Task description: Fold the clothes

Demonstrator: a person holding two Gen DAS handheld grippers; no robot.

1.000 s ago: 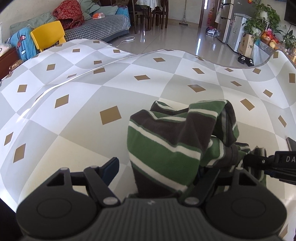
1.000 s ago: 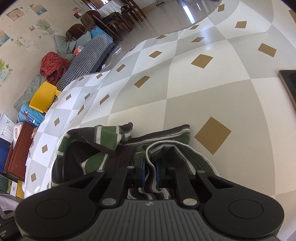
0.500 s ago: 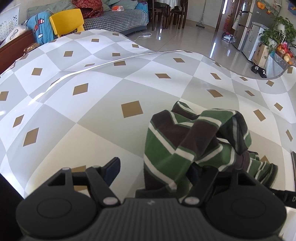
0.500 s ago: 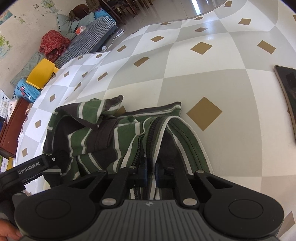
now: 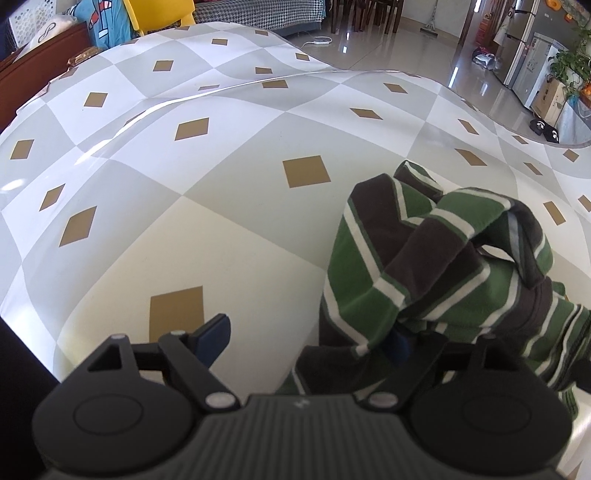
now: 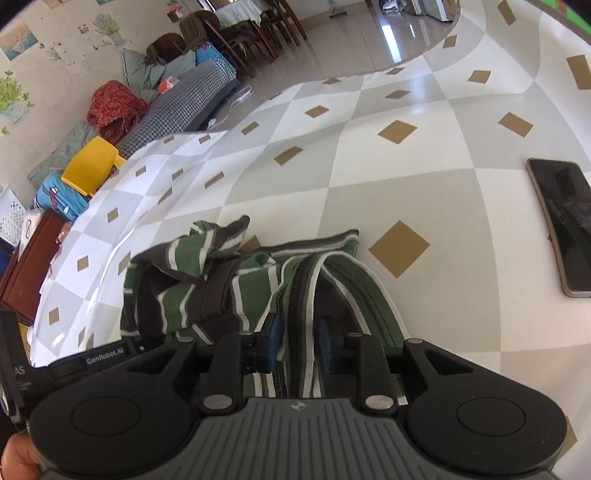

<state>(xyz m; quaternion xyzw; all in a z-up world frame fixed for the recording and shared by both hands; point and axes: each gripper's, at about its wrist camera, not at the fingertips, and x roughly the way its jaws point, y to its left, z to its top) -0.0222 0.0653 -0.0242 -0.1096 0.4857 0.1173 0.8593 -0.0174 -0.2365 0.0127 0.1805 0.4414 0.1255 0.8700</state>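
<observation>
Striped garment (image 6: 258,291) pinched in right gripper (image 6: 298,345); left gripper (image 5: 306,338) spread wide, one finger under cloth.

**Left gripper spread wide, striped garment over its right finger**

Left gripper (image 5: 306,338) with fingers far apart. Left finger (image 5: 212,338), blue pad, bare, over the checked tablecloth (image 5: 221,177); nothing touching it. Right finger mostly hidden: the striped garment (image 5: 443,266), green, brown and white, is heaped over and around it, only a bit of blue pad showing beneath a fold. Garment bunched, not flat, piled ahead of and to the right of that finger. Between the fingers, bare cloth. Far ahead of the fingertips: table edge, glossy floor (image 5: 388,55); yellow chair (image 5: 159,14) ahead-left.
</observation>
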